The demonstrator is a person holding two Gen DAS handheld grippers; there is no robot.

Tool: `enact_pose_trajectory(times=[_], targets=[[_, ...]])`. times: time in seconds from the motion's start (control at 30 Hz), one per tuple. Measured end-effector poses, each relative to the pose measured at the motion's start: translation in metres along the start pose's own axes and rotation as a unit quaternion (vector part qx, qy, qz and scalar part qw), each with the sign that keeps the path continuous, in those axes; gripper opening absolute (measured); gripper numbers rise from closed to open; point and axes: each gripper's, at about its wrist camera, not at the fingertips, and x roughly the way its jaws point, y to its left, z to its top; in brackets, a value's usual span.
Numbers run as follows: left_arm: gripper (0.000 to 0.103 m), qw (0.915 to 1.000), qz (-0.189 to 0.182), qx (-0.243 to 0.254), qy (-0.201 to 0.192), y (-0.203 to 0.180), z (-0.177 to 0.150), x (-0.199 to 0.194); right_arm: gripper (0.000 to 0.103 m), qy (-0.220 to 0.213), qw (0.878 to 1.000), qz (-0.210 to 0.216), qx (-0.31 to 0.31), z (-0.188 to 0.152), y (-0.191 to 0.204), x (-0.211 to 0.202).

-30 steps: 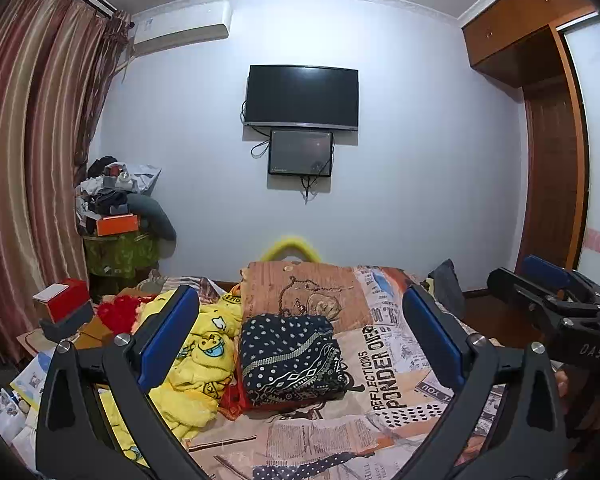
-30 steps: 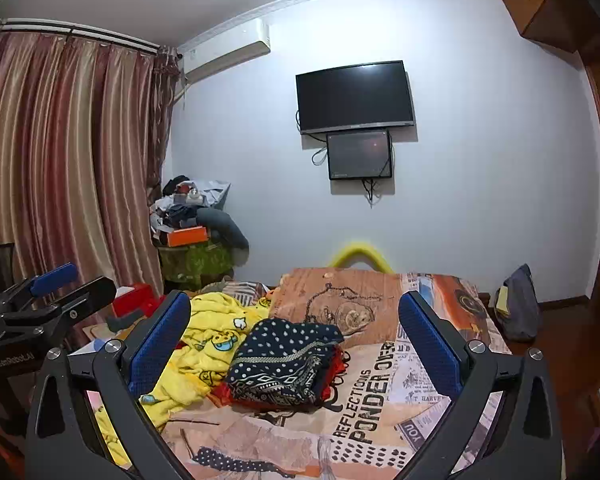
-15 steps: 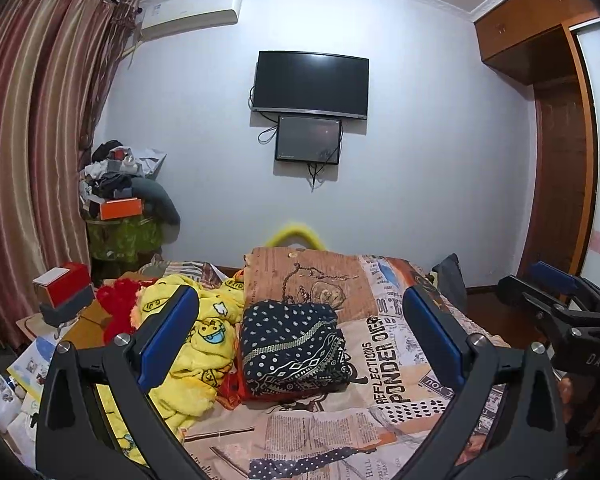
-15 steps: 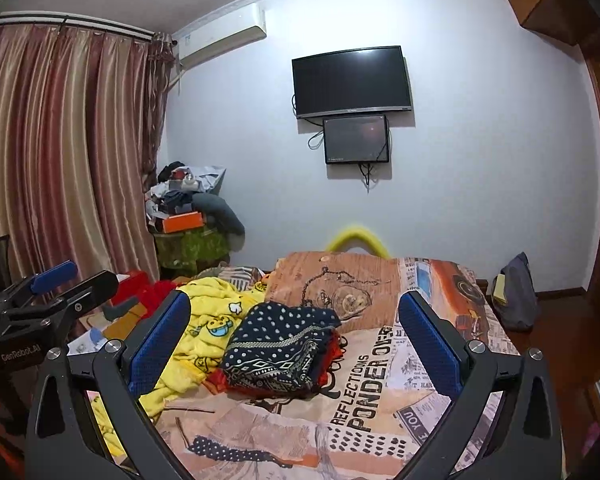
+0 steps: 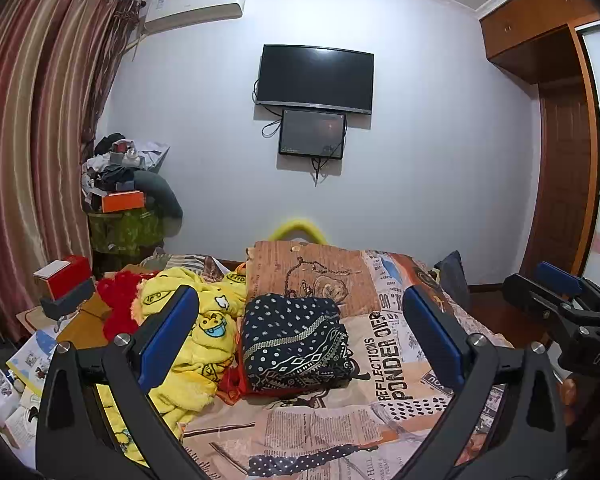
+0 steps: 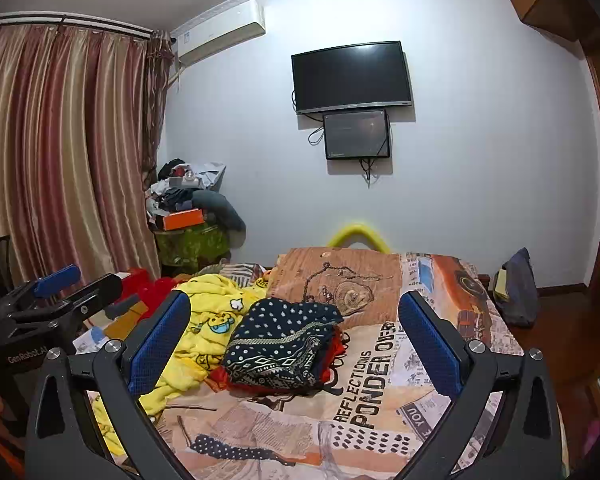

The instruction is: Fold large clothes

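Observation:
A folded dark blue dotted garment (image 5: 294, 342) lies on the bed on top of a red cloth; it also shows in the right wrist view (image 6: 282, 340). A crumpled yellow cartoon-print garment (image 5: 196, 332) lies left of it, seen too in the right wrist view (image 6: 204, 320). My left gripper (image 5: 300, 334) is open and empty, held above the bed short of the clothes. My right gripper (image 6: 294, 338) is open and empty at the same height. Each gripper shows in the other's view, the right one at the right edge (image 5: 560, 312) and the left one at the left edge (image 6: 56, 300).
The bed has a newspaper-print cover (image 5: 392, 364) and a brown pillow (image 5: 312, 276). A red plush item (image 5: 118, 300), boxes and papers lie at the left. A cluttered stand (image 5: 124, 216) is by the striped curtains. A TV (image 5: 314, 78) hangs on the wall. A wardrobe (image 5: 560, 160) is at the right.
Both grippers have tilted down and edged closer to the bed, so the clothes sit a little lower and larger in view. Both stay open and empty.

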Motion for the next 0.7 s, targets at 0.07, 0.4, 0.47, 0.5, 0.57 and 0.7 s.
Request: enact_pose_trajectory(times=[0.07, 0.4, 0.47, 0.5, 0.57, 0.7], targets=[[0.102, 1.0, -0.003, 0.001, 0.001, -0.0001, -0.0004, 0.0002, 0.103, 0.001, 1.0, 0.0, 0.001, 0.0004, -0.0005, -0.0006], [0.102, 0.9999, -0.01, 0.003, 0.002, -0.0026, 0.0005, 0.0012, 0.103, 0.003, 1.0, 0.0, 0.003, 0.0023, -0.0001, -0.0019], [0.102, 0.9998, -0.017, 0.007, 0.006, -0.0035, 0.0009, 0.0031, 0.103, 0.003, 1.0, 0.001, 0.004, 0.0021, -0.0006, -0.0012], [0.102, 0.9997, -0.021, 0.009, 0.01, -0.0037, 0.0008, 0.0041, 0.103, 0.002, 1.0, 0.001, 0.004, 0.0028, -0.0005, -0.002], [0.102, 0.9997, -0.021, 0.01, 0.011, -0.0047, 0.0001, 0.0049, 0.103, 0.002, 1.0, 0.0, 0.004, 0.0033, -0.0002, -0.002], [0.102, 0.9997, -0.021, 0.011, 0.008, -0.0065, -0.0013, 0.0047, 0.103, 0.002, 1.0, -0.002, 0.003, 0.004, 0.0007, -0.002]])
